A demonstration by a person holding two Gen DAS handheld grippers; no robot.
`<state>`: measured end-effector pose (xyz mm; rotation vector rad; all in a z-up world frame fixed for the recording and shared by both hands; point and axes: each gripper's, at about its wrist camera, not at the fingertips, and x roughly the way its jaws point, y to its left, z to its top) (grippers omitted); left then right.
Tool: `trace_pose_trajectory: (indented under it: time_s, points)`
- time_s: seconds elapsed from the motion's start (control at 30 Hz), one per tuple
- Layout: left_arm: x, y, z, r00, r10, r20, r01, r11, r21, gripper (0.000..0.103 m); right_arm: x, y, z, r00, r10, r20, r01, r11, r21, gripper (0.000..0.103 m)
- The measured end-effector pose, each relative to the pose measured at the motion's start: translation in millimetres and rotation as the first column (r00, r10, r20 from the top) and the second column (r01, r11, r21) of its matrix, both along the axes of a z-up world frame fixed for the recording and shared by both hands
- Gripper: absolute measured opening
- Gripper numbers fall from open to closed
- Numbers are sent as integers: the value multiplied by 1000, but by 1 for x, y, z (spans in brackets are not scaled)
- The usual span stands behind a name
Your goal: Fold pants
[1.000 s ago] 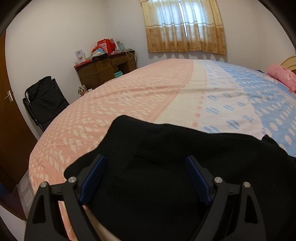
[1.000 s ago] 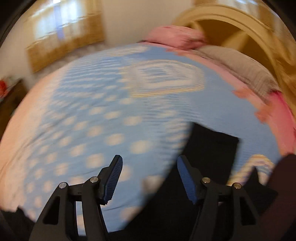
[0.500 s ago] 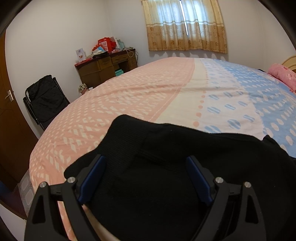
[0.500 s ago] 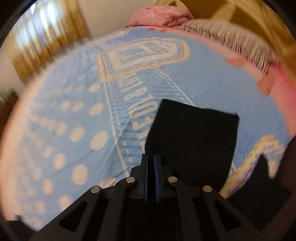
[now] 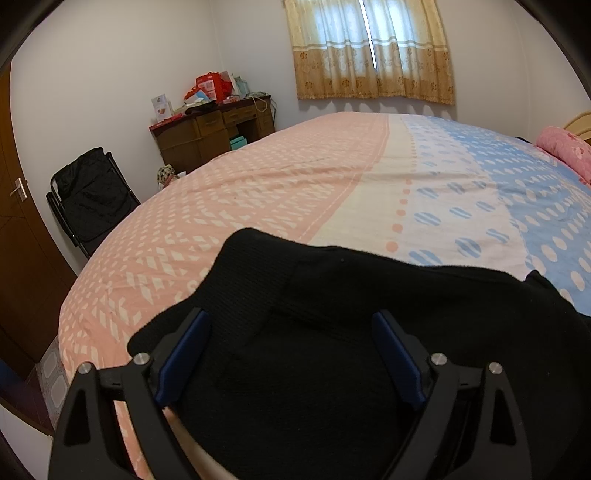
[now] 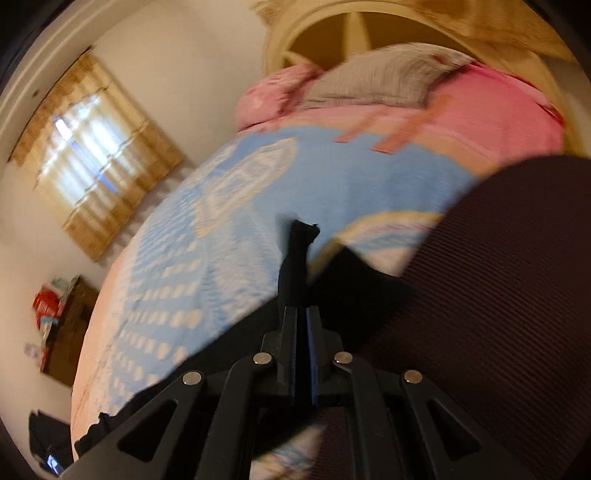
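- Black pants [image 5: 332,332] spread over the near edge of the bed [image 5: 295,192], directly under and ahead of the left tongs [image 5: 291,354], with the ribbed waistband lying past the fingertips.
- In the right wrist view, a bunched black strip of the pants [image 6: 297,258] sticking up out of the right tongs [image 6: 303,314], lifted off the blue bedspread [image 6: 221,229].
- Left tongs spread wide, released, blue pads [image 5: 184,354] apart above the cloth; whether touching it, cannot tell.
- Right tongs clenched, pads pressed together on the fold of pants, gripping it; view tilted and blurred.
- To the right of the right tongs, a dark ribbed sleeve [image 6: 498,295] close to the camera, covering much of that side.
- Beyond on the bed: pink pillow [image 6: 273,92], grey blanket [image 6: 380,77] and headboard [image 6: 332,26].
- Around the room in the left view: curtained window [image 5: 371,48], cluttered wooden desk [image 5: 214,129], black folding chair [image 5: 88,195], brown door [image 5: 14,206] at the left edge.
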<state>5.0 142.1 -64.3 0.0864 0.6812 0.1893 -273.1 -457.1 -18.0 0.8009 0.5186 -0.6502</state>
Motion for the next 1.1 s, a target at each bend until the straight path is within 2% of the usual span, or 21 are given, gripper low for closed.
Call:
trace_pose_trajectory:
  time_s: [0.07, 0.13, 0.2, 0.37, 0.43, 0.47, 0.5, 0.53, 0.67, 0.83, 0.87, 0.9, 0.93, 0.97, 1.03, 1.1]
  points:
    - [0, 0, 0, 1000, 1, -1, -1, 1000, -1, 93, -19, -2, -10, 998, -51, -21, 51, 998, 24, 5]
    - [0, -1, -1, 1000, 5, -3, -5, 1000, 1, 93, -32, 0, -11, 994, -100, -47, 99, 995, -12, 5]
    - [1, -1, -1, 1000, 8, -6, -8, 1000, 3, 94, -38, 0, -6, 992, -123, -32, 122, 992, -44, 5]
    - [1, 0, -1, 1000, 5, -2, -5, 1000, -2, 94, -20, -19, 17, 998, -57, -17, 55, 994, -97, 9]
    - [0, 1, 1, 1000, 0, 0, 0, 1000, -12, 94, -7, -30, 18, 999, -9, -54, 3, 995, -102, 25]
    - [0, 1, 2, 1000, -3, -2, 3, 1000, -15, 94, -4, -33, 15, 998, -2, -68, -4, 995, -96, 43]
    - [-2, 1, 4, 1000, -6, -6, 6, 1000, -22, 94, -1, -36, 11, 997, 4, -76, -10, 996, -84, 54]
    - [-3, 1, 6, 1000, -9, -9, 8, 999, -36, 94, 2, -39, 4, 996, 5, -90, -11, 998, -68, 54]
    - [-14, 4, 21, 999, -38, 6, 39, 989, -142, 93, 5, -34, -14, 991, 11, -134, -20, 998, -67, 54]
    - [-16, -13, 29, 995, -101, 5, 101, 983, -156, 93, 18, -25, -31, 976, 45, -214, -68, 993, -101, 54]
    - [-16, -17, 29, 994, -112, 4, 111, 982, -153, 94, 22, -22, -31, 973, 58, -222, -87, 988, -124, 46]
    - [-18, -22, 30, 992, -128, 5, 128, 981, -148, 93, 29, -20, -33, 965, 100, -241, -133, 984, -123, 31]
    - [-19, -27, 30, 990, -141, 6, 140, 979, -145, 93, 32, -17, -32, 960, 98, -262, -141, 979, -150, 23]
    - [-19, -32, 30, 988, -152, 5, 151, 978, -146, 94, 35, -16, -33, 954, 114, -278, -161, 975, -153, 5]
    - [-21, -41, 30, 984, -178, -1, 175, 973, -152, 94, 37, -18, -34, 953, 158, -258, -188, 977, -99, 5]
    - [-22, -44, 33, 982, -191, 1, 189, 971, -149, 94, 31, -16, -24, 959, 155, -237, -191, 972, -137, 5]
